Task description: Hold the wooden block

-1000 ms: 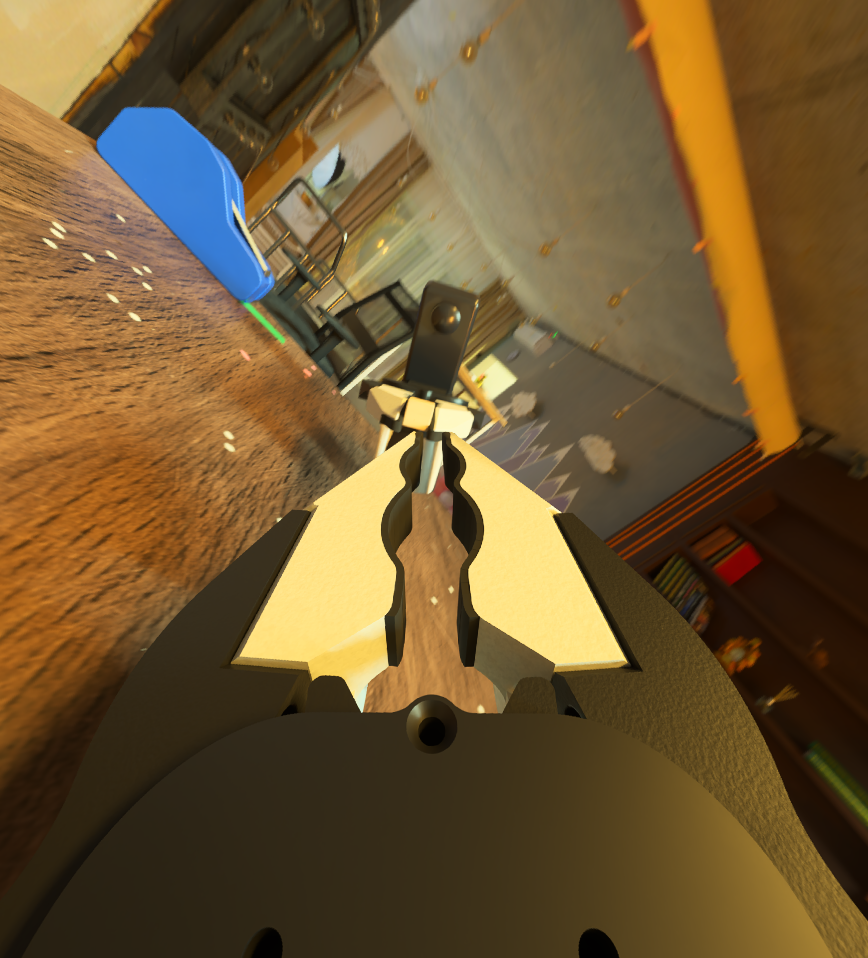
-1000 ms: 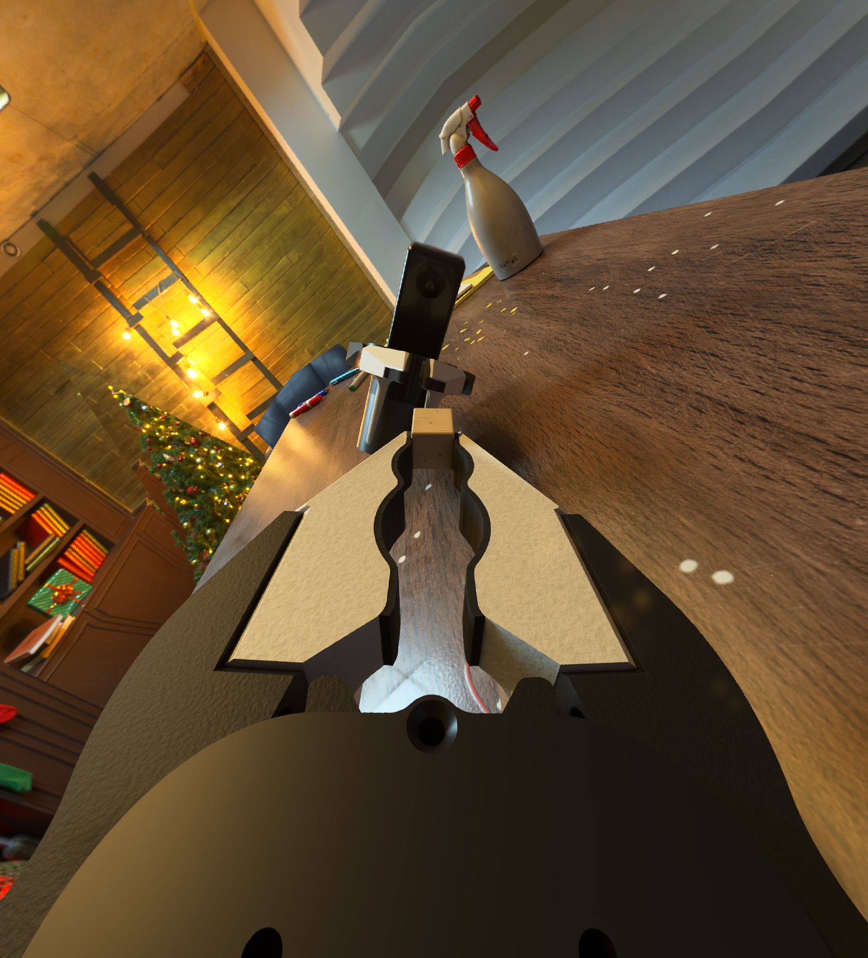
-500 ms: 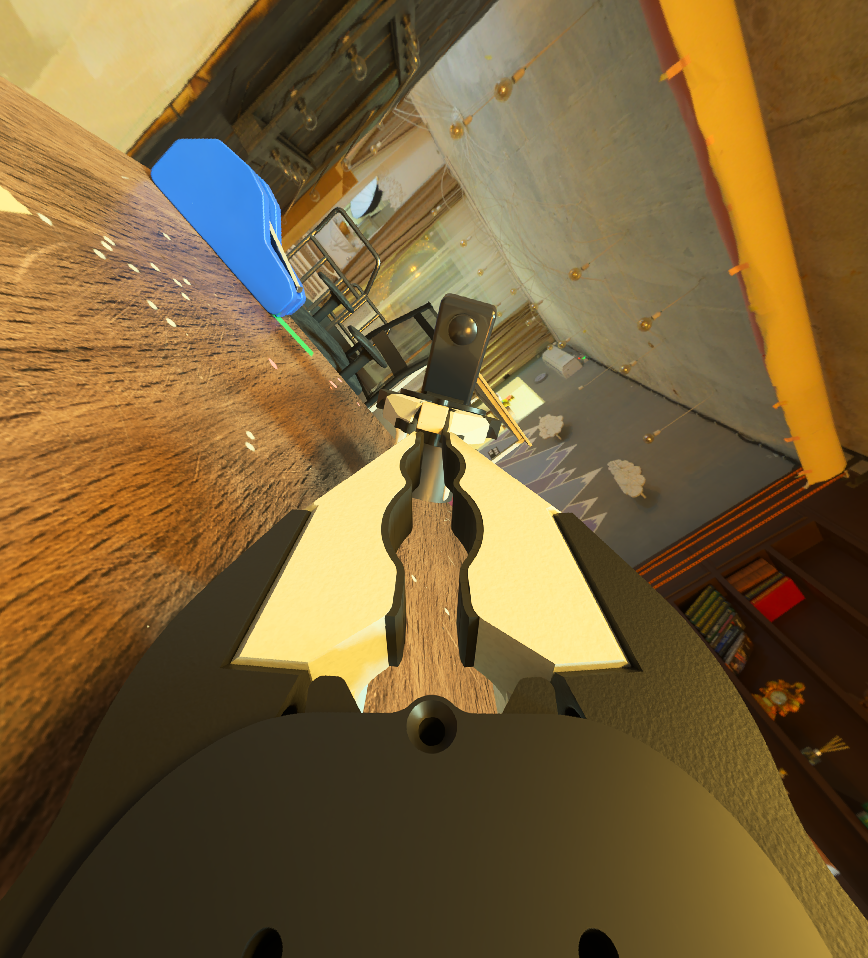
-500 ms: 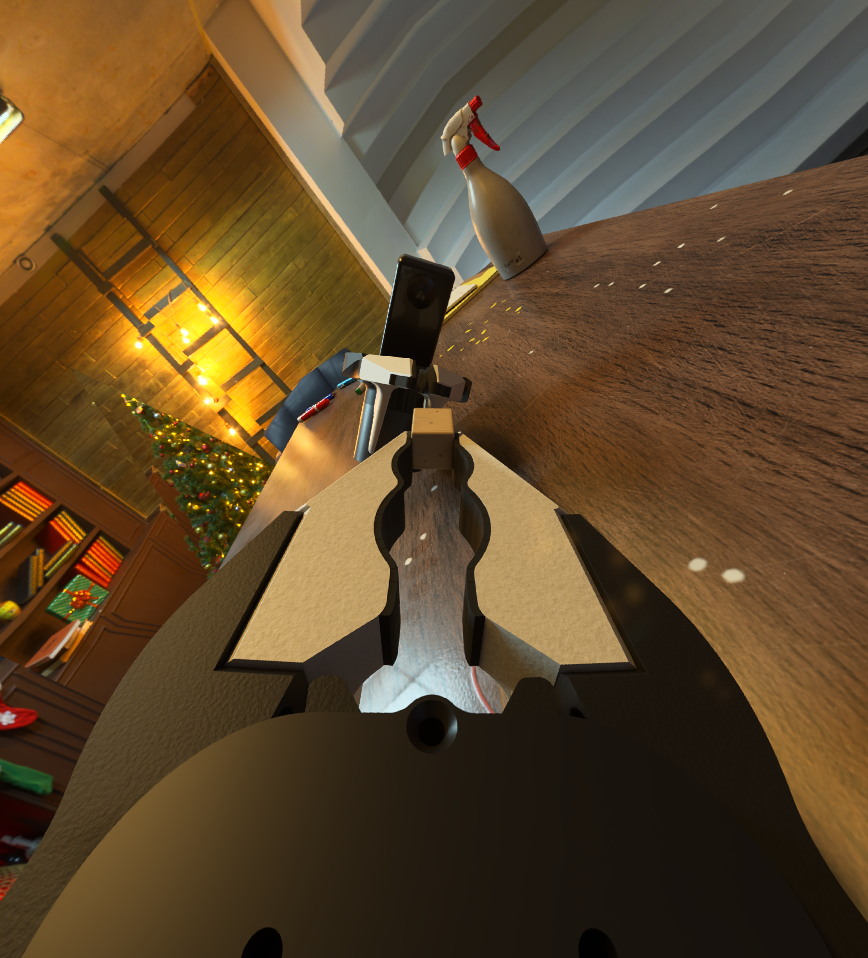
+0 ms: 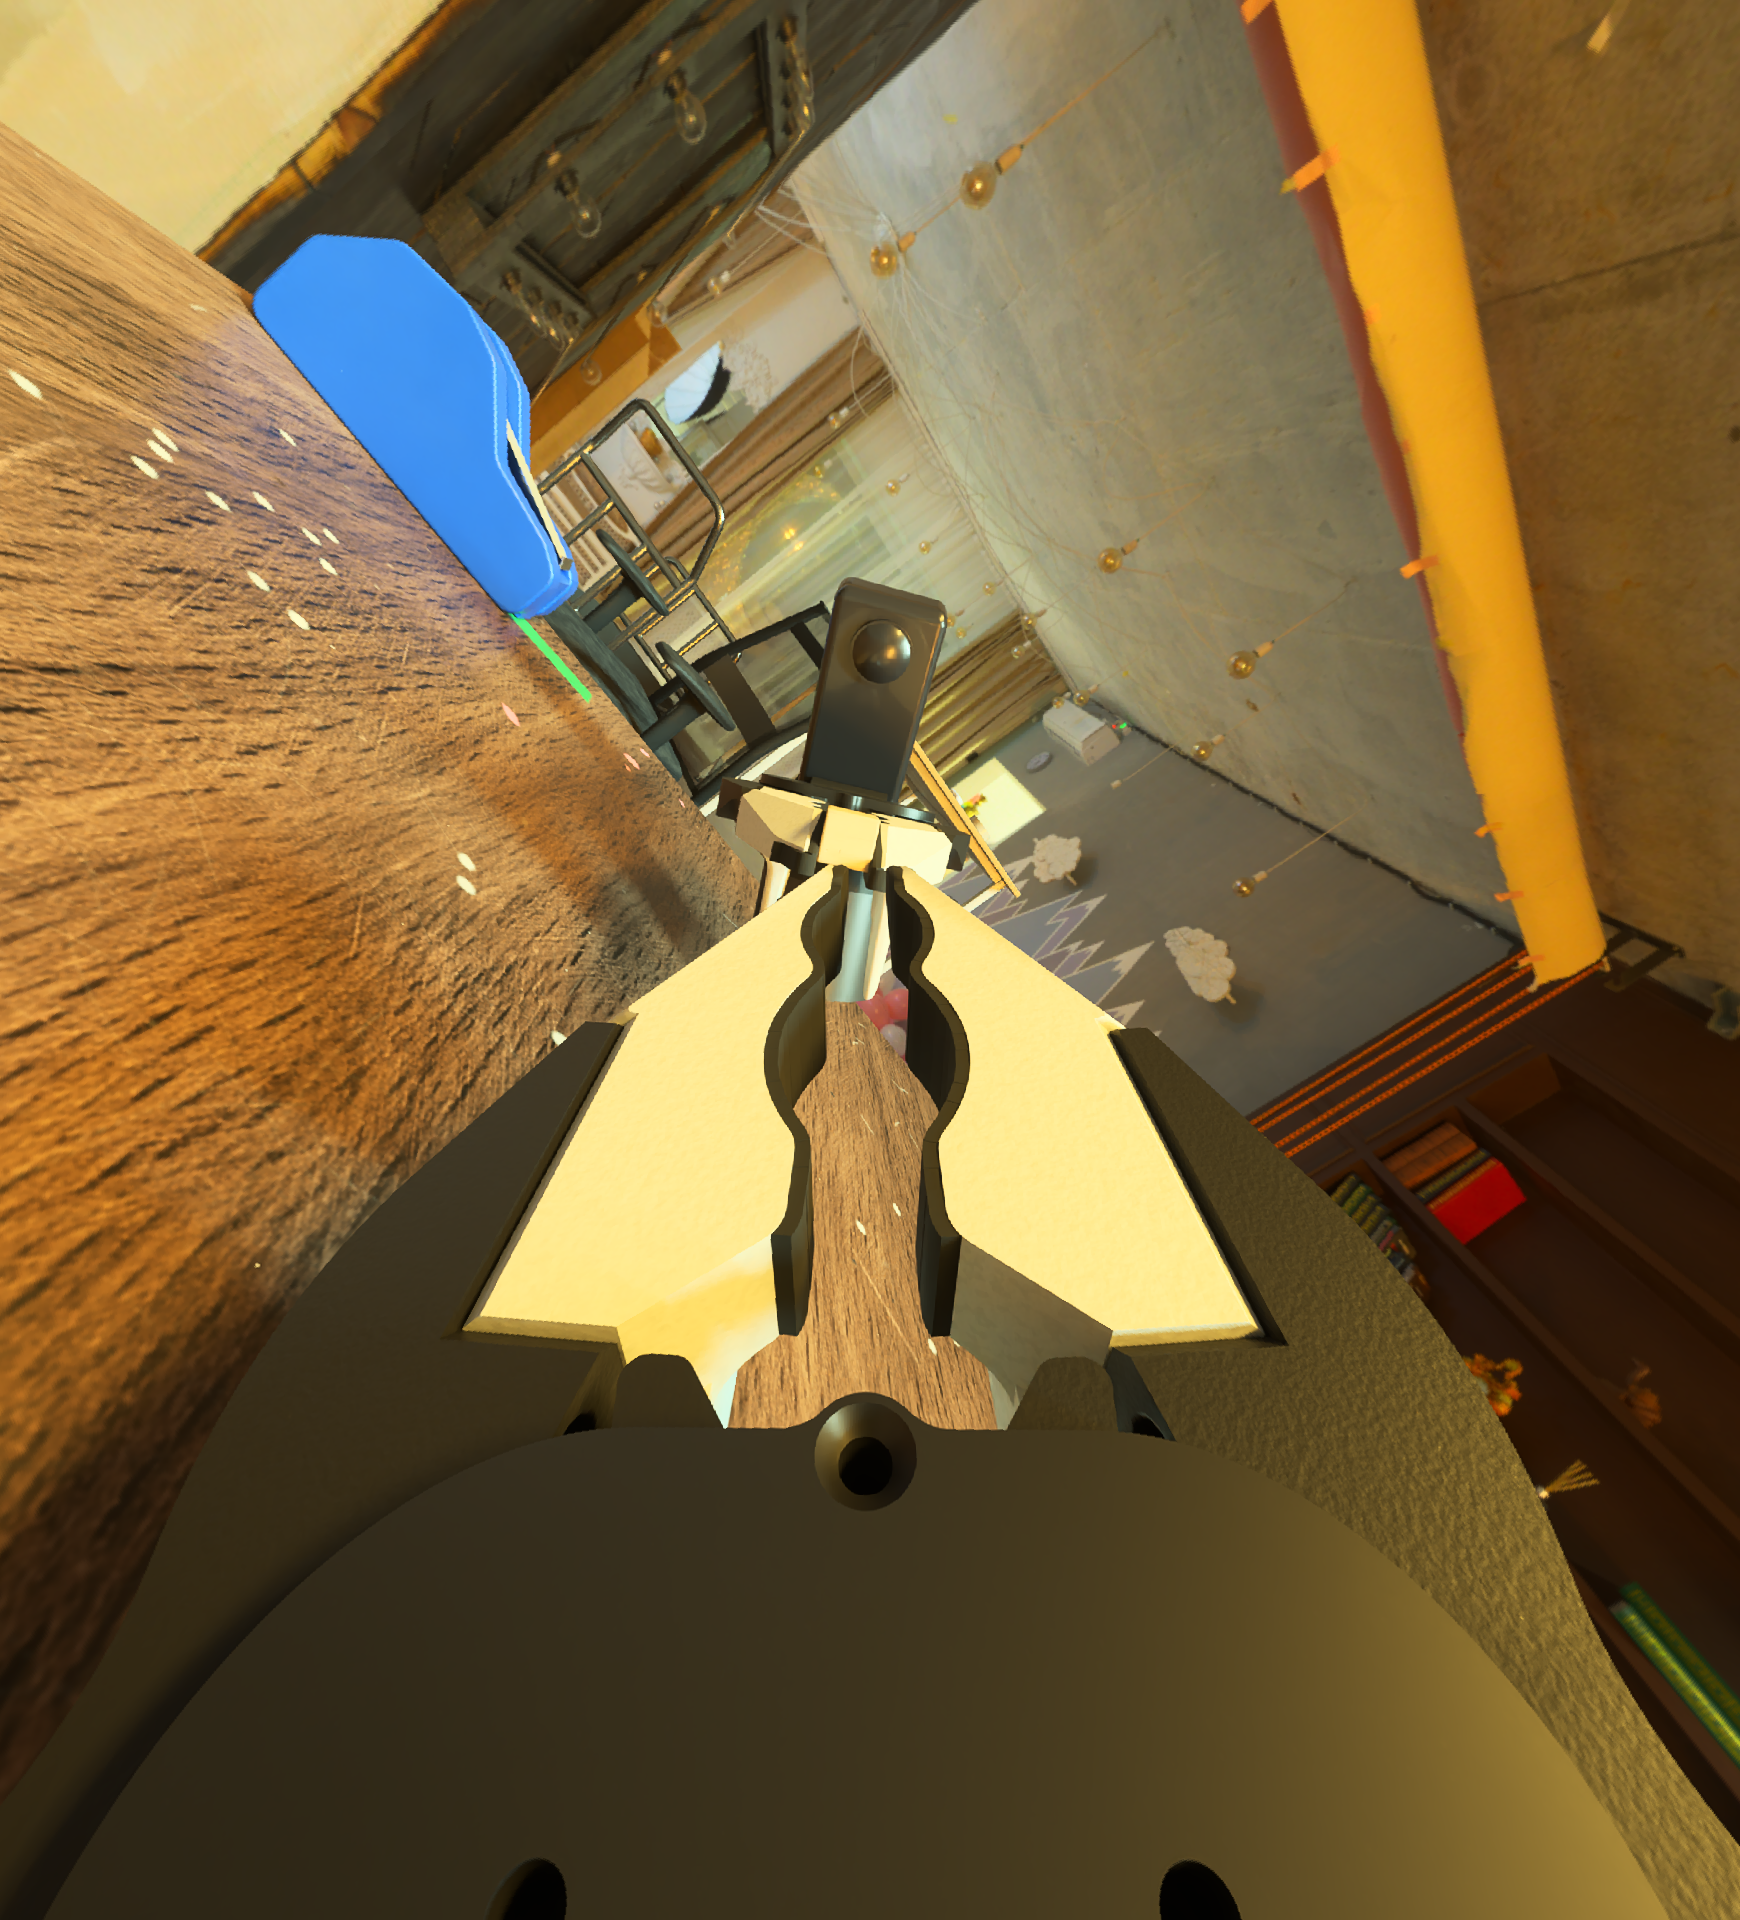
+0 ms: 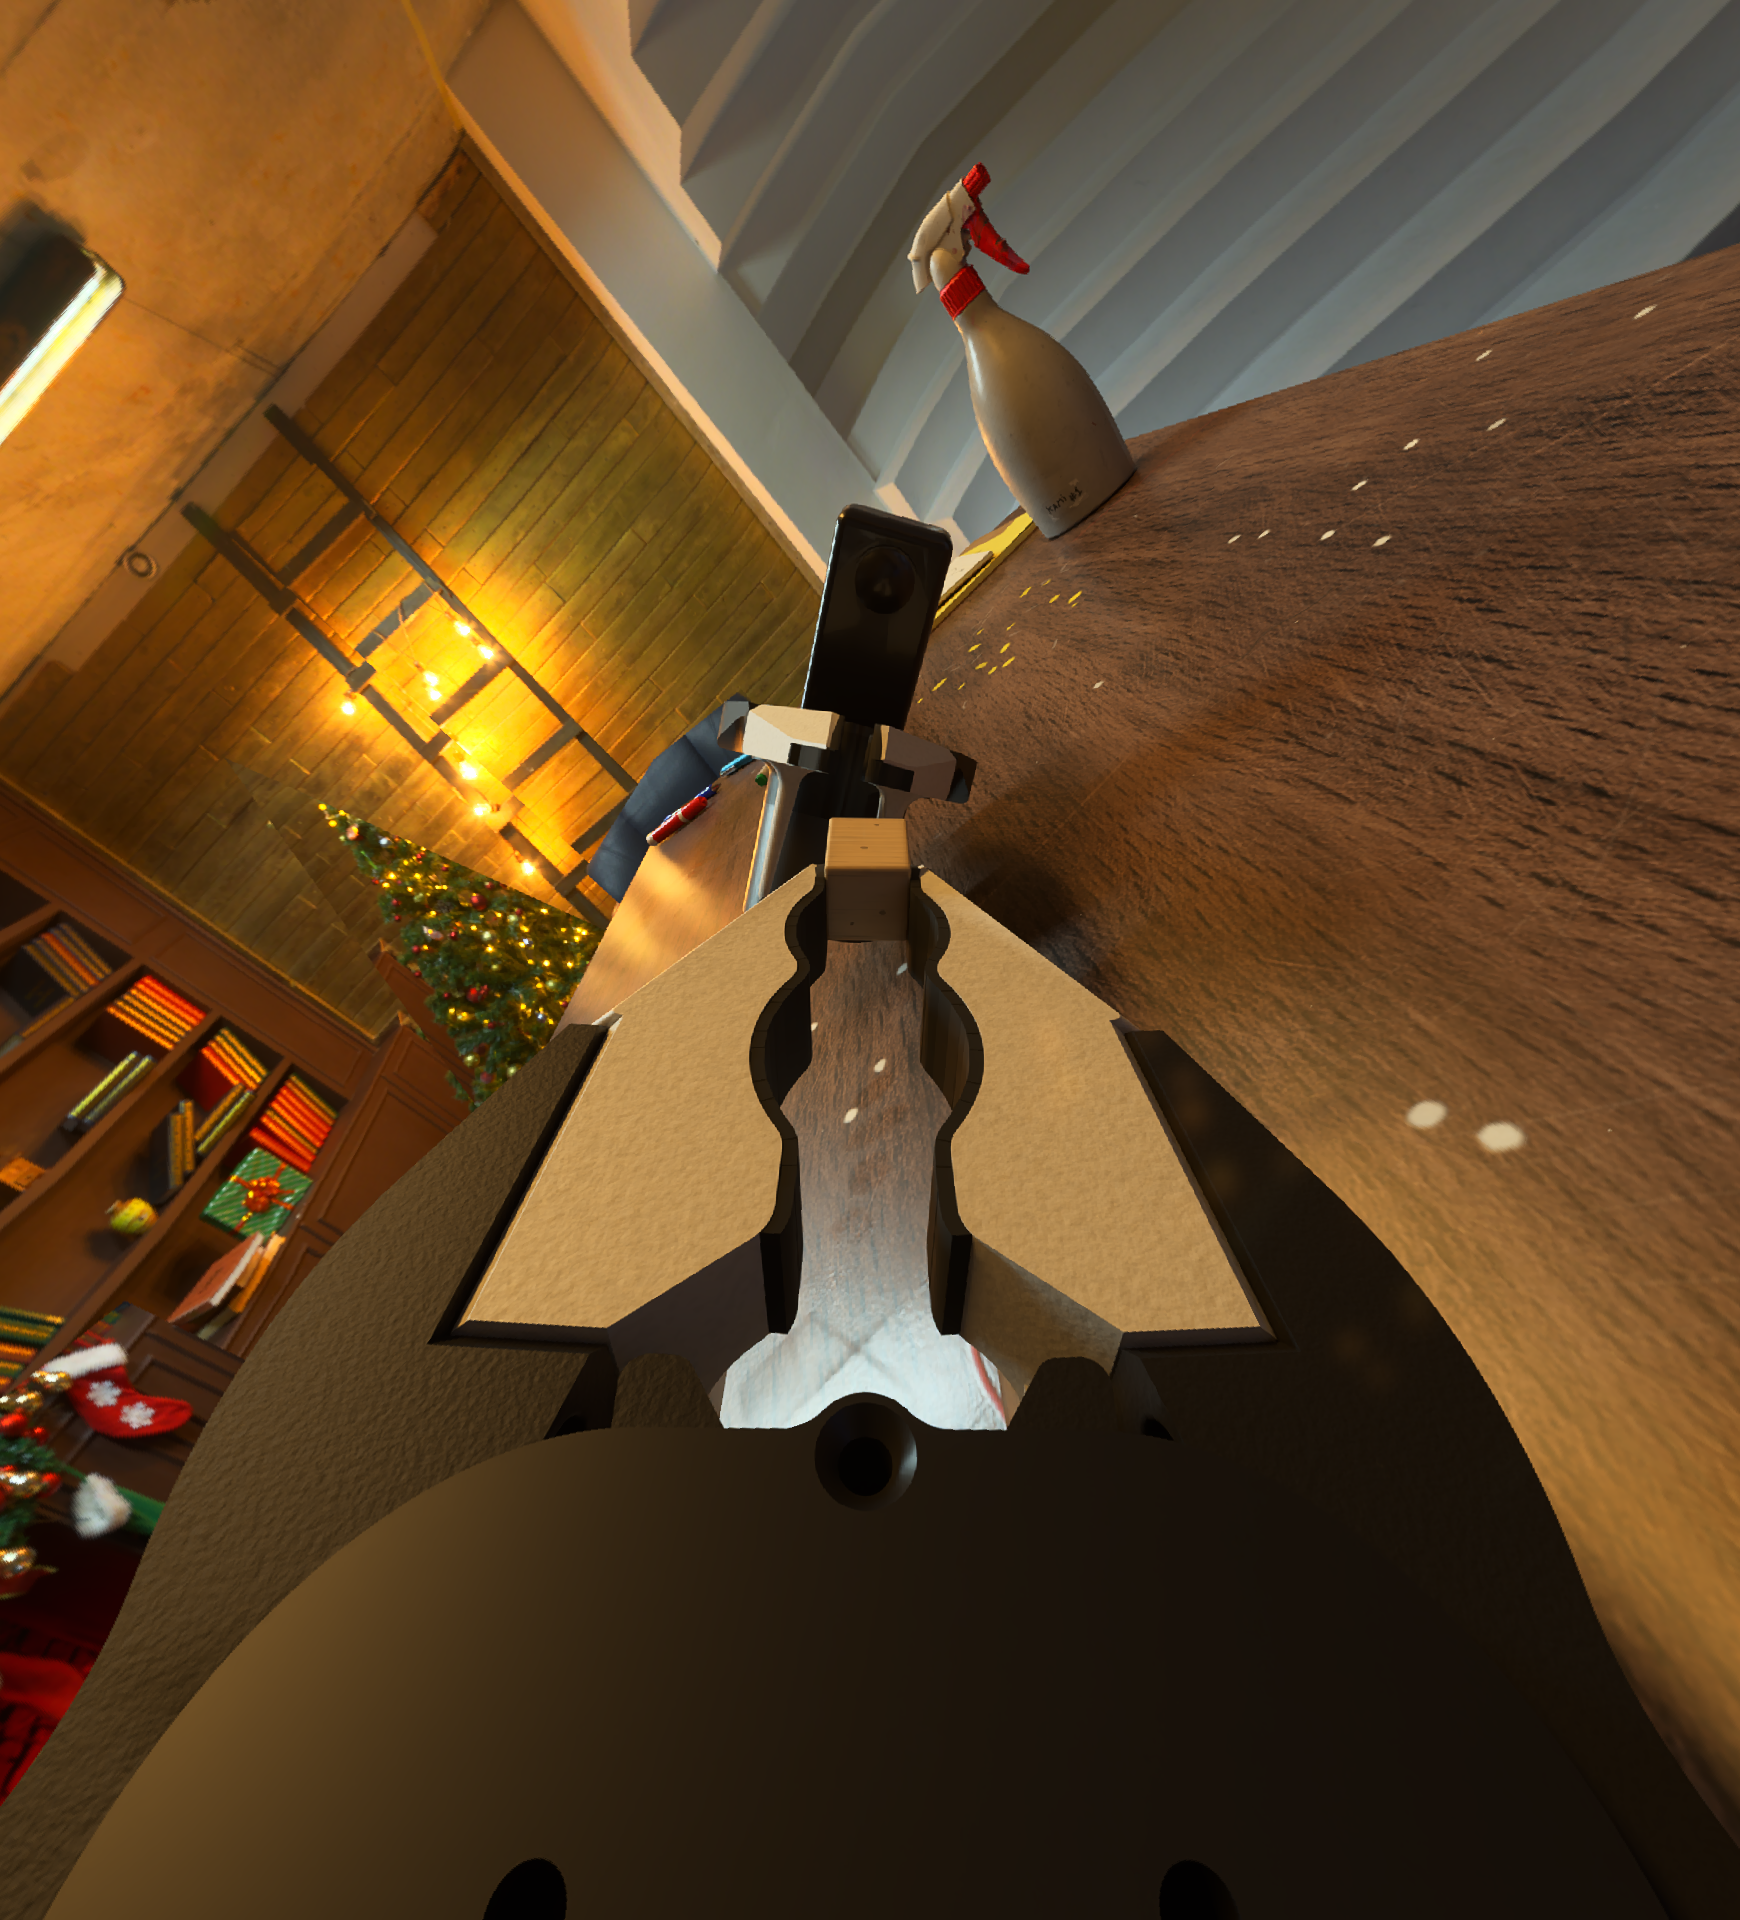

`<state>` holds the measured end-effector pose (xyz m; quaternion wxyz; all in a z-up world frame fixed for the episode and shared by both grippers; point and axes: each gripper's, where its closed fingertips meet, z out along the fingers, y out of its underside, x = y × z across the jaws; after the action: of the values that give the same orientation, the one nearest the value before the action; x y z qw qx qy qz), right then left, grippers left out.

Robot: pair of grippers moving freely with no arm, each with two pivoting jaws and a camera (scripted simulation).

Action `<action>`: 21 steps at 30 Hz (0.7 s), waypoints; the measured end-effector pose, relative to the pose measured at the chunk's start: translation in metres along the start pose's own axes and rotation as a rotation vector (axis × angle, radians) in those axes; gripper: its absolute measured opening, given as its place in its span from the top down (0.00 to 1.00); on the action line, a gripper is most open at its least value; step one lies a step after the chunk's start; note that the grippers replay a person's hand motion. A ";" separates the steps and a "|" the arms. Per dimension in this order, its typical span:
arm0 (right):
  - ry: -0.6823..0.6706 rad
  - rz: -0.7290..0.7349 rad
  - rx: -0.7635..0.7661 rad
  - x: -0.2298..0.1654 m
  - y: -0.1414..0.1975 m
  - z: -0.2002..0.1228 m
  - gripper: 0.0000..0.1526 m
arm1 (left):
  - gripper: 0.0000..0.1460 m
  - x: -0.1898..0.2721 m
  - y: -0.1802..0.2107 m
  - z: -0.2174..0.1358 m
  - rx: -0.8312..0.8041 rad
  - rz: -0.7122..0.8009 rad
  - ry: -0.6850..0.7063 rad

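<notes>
Right claw (image 6: 867,902) pinches block (image 6: 867,878) (seemingly upright).

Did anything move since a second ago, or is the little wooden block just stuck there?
Nothing was grabbed or dropped. The right gripper still pinches the small light wooden block; the left gripper still faces it. Both views swung slightly, sliding the blue case and grey spray bottle sideways.

Warm yellow light fills the room. The string lights (image 6: 450,717) glow bright. The counter (image 5: 170,831) shines orange and bends near the edges. Everything looks sharp.
</notes>
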<state>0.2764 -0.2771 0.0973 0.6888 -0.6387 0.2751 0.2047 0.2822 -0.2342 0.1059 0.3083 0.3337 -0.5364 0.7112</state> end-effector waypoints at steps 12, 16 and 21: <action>0.021 0.015 -0.004 0.000 0.001 0.001 0.91 | 0.95 -0.001 0.001 0.000 0.024 -0.040 -0.011; 0.014 0.024 -0.018 0.000 0.001 0.001 0.91 | 0.95 -0.001 0.001 0.000 0.027 -0.031 -0.013; 0.016 0.030 -0.028 0.001 0.002 0.001 0.91 | 0.95 -0.001 0.002 0.004 0.031 -0.015 -0.030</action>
<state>0.2762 -0.2758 0.0955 0.6746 -0.6456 0.2871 0.2137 0.2815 -0.2385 0.1043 0.3005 0.3528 -0.5275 0.7120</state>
